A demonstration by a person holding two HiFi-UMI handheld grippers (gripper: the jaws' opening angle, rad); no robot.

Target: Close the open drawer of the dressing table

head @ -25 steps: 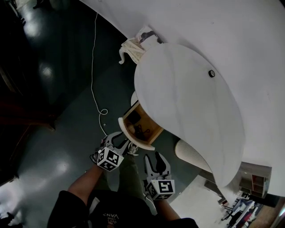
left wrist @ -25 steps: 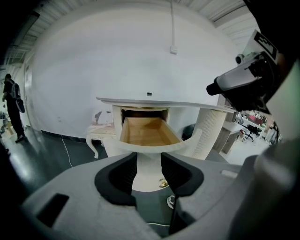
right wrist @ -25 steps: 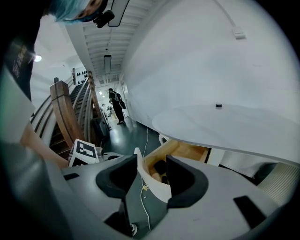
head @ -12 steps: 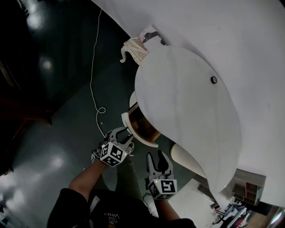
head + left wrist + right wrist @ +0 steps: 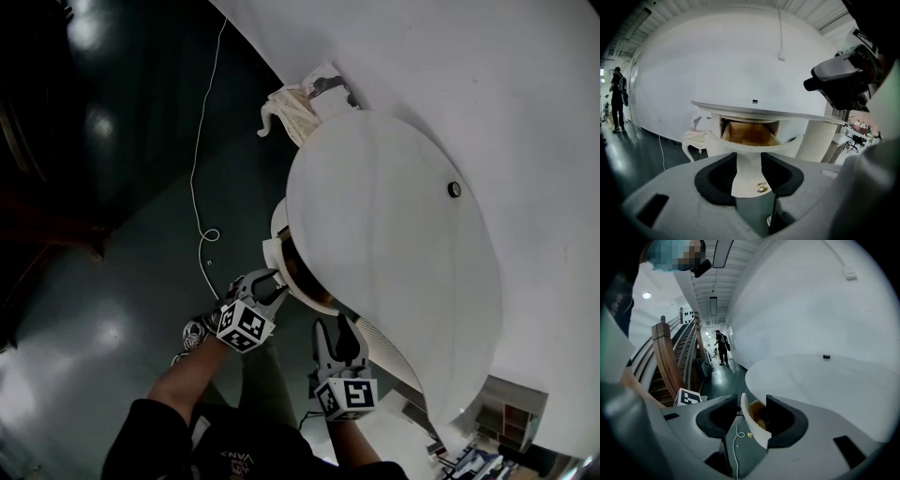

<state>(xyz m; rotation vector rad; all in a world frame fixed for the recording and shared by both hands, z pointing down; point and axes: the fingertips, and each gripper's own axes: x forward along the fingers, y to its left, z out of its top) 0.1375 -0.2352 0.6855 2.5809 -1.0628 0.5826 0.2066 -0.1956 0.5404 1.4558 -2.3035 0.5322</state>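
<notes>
The white dressing table (image 5: 394,244) has an oval top, and its drawer (image 5: 298,289) stands partly out beneath it, showing a wood-lined inside (image 5: 750,133). My left gripper (image 5: 265,284) is open right at the curved white drawer front (image 5: 746,180). The front and its brass knob (image 5: 762,188) fill the gap between the jaws; I cannot tell if the pads touch it. My right gripper (image 5: 340,330) is open a little nearer me and to the right, short of the drawer. In the right gripper view the drawer front (image 5: 754,425) shows edge-on beyond the right gripper (image 5: 752,416).
A ribbed white column (image 5: 389,342) stands under the table to the right of the drawer. A white stool with cloth (image 5: 291,103) sits by the wall, and a white cable (image 5: 199,197) trails over the dark floor. A small dark object (image 5: 455,189) lies on the tabletop. A wooden stair rail (image 5: 665,357) is behind.
The drawer has slid further in under the tabletop, so less of its inside shows. Both grippers have moved toward the table, the left one staying at the drawer front.
</notes>
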